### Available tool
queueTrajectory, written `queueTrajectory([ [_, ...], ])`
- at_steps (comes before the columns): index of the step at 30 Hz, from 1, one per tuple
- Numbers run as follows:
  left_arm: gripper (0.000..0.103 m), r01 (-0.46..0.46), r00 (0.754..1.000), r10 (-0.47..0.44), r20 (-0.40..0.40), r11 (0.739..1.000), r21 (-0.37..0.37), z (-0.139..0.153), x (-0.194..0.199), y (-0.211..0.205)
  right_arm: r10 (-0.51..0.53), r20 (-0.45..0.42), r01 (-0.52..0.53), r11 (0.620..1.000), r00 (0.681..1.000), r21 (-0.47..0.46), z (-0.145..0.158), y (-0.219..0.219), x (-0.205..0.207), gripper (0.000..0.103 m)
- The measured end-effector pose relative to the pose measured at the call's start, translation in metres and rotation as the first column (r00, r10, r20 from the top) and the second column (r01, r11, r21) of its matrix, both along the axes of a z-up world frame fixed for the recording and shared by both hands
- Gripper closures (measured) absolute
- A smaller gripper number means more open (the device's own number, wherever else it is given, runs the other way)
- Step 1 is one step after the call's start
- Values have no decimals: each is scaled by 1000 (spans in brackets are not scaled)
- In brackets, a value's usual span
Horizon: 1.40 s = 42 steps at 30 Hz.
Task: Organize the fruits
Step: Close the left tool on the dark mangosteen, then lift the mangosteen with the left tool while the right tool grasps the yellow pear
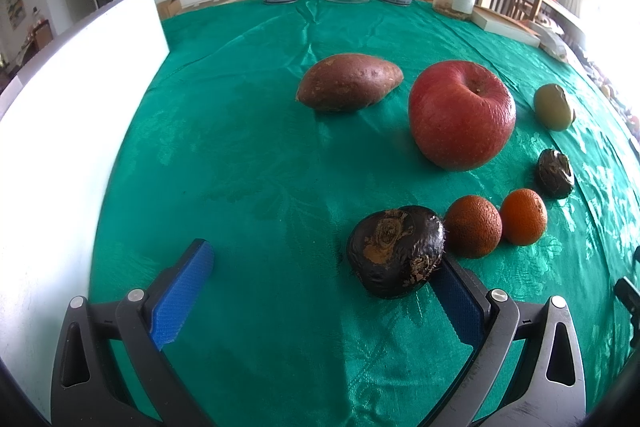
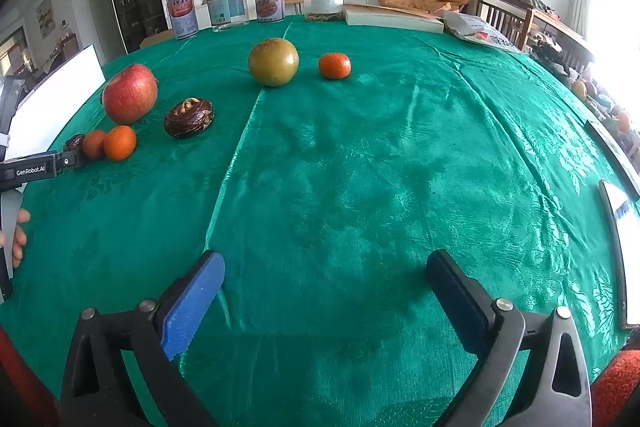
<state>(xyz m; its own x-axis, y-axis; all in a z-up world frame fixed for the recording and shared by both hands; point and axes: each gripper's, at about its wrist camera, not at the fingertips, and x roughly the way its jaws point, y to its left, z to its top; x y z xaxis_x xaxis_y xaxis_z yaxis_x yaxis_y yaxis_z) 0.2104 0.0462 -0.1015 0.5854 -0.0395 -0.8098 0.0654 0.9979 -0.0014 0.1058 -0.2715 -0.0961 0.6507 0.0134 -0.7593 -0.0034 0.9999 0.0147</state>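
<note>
Now, on the green tablecloth [image 1: 260, 167]: a big red apple [image 1: 462, 115] near the middle, used as the landmark. Just behind and to the left of the apple, a brown sweet potato [image 1: 350, 82]. To the right of the apple, a green-brown round fruit [image 1: 554, 107]. In front of the apple, two small oranges [image 1: 496, 225] side by side, touching, and a small dark water chestnut [image 1: 555, 173] just off to their right. Nearest of all, in front of the apple, a bigger dark water chestnut [image 1: 396, 251], touching one orange. Left gripper [image 1: 320, 291] wide open, the big chestnut resting against its right pad, not squeezed. Right gripper [image 2: 324, 291] wide open too, with only cloth between its blue pads [image 2: 192, 303], well apart from the apple. One more small orange [image 2: 335, 66] alone, far from the apple, beside the green-brown fruit.
</note>
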Motion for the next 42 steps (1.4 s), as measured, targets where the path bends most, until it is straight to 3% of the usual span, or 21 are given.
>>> queueTrajectory([
  [5,0,122,985,-122,-123,992,-2,4,-30,5,10,-1,-10,1000,1000,10,0,0,-1,0],
  [10,1,215,969,-228,-100,968,-128,19,-46,11,11,-10,-12,1000,1000,-9,0,3,2,0],
  [13,1,303,951,-306,-43,950,-71,34,-35,-7,16,-6,-16,1000,1000,-3,0,2,2,0],
  [16,3,366,927,-368,-71,930,-40,31,-12,-24,20,1,-20,1000,1000,15,0,-1,-1,0],
  [18,8,374,923,-374,-84,927,-26,27,-3,-29,19,0,-18,999,1000,32,1,-3,-1,0],
  [20,35,370,922,-370,-112,929,-20,21,4,-30,14,-26,-12,997,1000,78,5,-10,1,0],
  [24,48,377,921,-373,-109,926,22,17,2,-32,37,-100,-12,972,994,235,26,-35,36,0],
  [26,64,389,919,-383,-97,919,58,18,-1,-34,30,-147,9,965,989,261,43,-52,73,0],
  [29,65,370,928,-365,-71,926,73,22,-5,-31,-6,-200,70,947,980,314,66,-74,132,5],
  [31,65,340,940,-338,-53,939,47,25,-10,-26,58,-240,20,950,969,310,77,-67,171,19],
  [35,65,279,959,-279,-42,960,3,26,-20,-15,229,-326,-115,936,917,332,76,-14,217,27],
  [37,65,252,966,-253,-44,967,-21,28,-26,-7,252,-354,-157,948,901,276,70,13,231,28],
  [42,65,185,982,-188,-28,980,-79,47,-41,12,193,-434,-164,981,880,103,41,50,257,34],
])
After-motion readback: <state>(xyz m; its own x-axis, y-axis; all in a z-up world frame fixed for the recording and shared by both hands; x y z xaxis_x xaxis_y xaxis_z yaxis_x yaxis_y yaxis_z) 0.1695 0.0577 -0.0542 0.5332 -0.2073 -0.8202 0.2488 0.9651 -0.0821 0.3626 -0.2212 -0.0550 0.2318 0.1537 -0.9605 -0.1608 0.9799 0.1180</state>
